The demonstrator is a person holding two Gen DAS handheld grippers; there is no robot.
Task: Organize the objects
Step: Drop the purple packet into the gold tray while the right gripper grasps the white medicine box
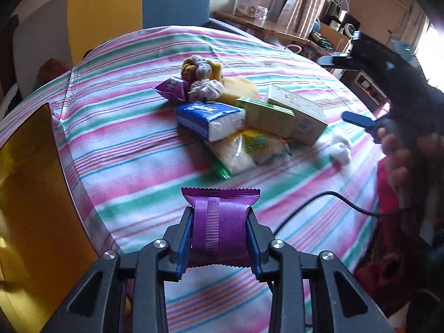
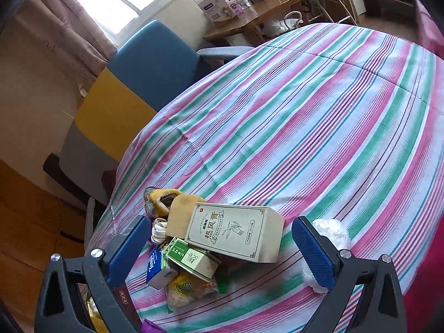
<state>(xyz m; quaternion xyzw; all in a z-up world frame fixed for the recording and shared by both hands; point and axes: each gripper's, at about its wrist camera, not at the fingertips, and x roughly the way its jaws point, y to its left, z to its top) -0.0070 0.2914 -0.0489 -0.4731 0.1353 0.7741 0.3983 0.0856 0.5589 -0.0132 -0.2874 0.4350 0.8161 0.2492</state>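
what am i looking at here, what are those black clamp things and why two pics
Those black clamps are hand-held grippers: a person holds one in each hand, and each carries a fisheye camera looking out along its two fingers. So there are two pictures, one per gripper.

In the left gripper's view, it is shut on a purple packet. The right gripper and the hand holding it show at the right edge.

In the right gripper's own view, its blue pads are wide apart and hold nothing.

Both look at a striped cloth with a small pile: a tall beige box, a green box, a blue tissue pack, a snack bag, another purple packet and some bundled fabric.
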